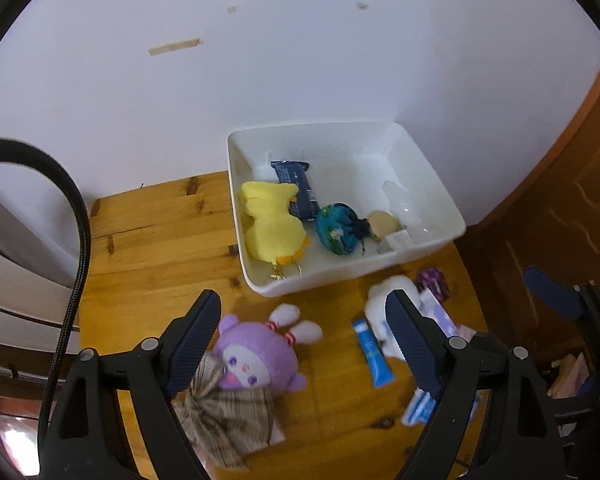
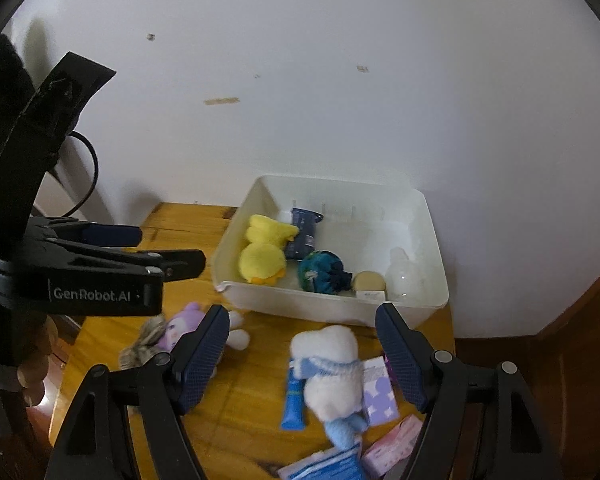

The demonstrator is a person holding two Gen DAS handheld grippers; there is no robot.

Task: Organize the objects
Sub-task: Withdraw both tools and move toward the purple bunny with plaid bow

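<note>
Several items already lay inside the white bin (image 1: 428, 184) in the left wrist view: a yellow plush (image 1: 270, 222), a dark blue packet (image 1: 298, 188), a teal pouch (image 1: 336, 230), a round beige item (image 1: 384, 222) and a clear object, too faint to identify. The left gripper (image 1: 306, 322) was spread wide and held nothing, above a purple plush doll (image 1: 246, 356) that remained on the wooden table (image 1: 148, 232). Also outstanding there were a blue tube (image 1: 374, 356), a white plush (image 1: 380, 300) and a purple wrapped item (image 1: 432, 282). A black cable (image 1: 80, 248) ran along the left edge, clear of the bin. In the right wrist view, the right gripper (image 2: 302, 344) was likewise wide open and empty, above the white plush and the blue tube, with a lilac card (image 2: 378, 394), a pink packet (image 2: 396, 442) and a blue-white packet (image 2: 328, 466) beside them. The task was judged roughly half complete. The loose items lay touching or overlapping, which could hinder a single clean grasp; the bin wall stood just behind them.
</note>
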